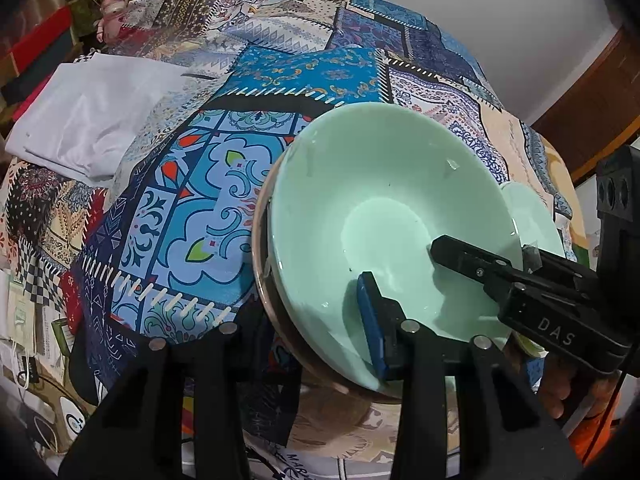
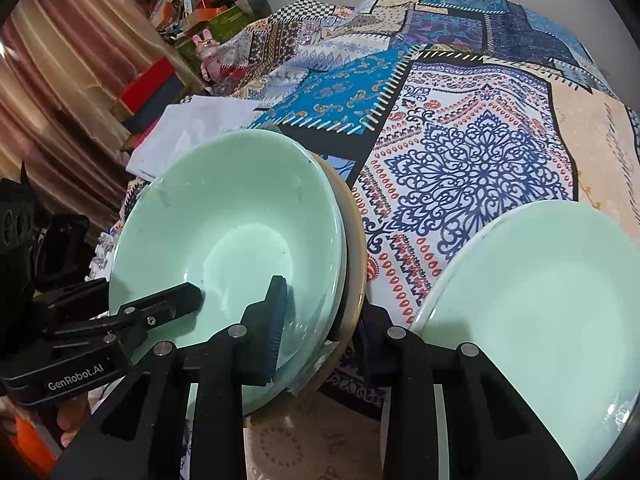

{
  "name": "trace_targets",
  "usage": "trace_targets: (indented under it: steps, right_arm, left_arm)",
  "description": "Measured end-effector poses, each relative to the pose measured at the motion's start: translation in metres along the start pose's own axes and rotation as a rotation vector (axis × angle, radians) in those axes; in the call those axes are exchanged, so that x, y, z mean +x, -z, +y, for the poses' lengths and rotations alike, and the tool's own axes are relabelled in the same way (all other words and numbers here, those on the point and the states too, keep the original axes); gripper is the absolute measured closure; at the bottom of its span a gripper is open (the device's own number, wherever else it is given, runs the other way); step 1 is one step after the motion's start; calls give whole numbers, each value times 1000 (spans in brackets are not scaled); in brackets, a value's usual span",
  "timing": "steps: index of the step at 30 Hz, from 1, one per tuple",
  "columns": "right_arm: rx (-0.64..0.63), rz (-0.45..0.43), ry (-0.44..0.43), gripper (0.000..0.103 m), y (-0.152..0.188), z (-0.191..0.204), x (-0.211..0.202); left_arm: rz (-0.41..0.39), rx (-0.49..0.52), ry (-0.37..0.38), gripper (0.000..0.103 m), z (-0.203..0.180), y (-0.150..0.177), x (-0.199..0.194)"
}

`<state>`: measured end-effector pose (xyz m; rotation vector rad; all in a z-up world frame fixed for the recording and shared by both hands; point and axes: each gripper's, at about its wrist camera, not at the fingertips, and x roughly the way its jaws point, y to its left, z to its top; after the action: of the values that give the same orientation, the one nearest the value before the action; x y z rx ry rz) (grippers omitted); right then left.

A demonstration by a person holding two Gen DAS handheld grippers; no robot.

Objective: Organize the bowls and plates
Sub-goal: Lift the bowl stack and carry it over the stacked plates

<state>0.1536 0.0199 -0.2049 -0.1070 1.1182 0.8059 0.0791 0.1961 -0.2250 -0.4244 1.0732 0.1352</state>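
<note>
Two grippers, left and right, each clamp the rim of one stack of two green bowls over a brown one, beside one green plate on the quilt.

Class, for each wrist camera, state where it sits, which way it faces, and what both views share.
Left wrist: rides the left tool, facing forward over the stacked mint-green bowls; the right tool and a hand show.
Right wrist: rides the right tool, facing the same stack from the opposite side; the left tool shows.
Shared: bowls, patchwork cloth, both tools.
</note>
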Motion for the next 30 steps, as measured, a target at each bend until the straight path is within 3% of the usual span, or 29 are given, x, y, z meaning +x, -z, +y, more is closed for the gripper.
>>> trace_targets:
  steps: [22, 30]
  right_arm:
    - [40, -152, 50, 76, -5, -19, -79]
    - [75, -191, 91, 76, 1, -42, -105]
  left_arm:
    - [-117, 116, 38, 64, -69, -23, -48]
    - [-116, 172, 66, 64, -105, -25, -47]
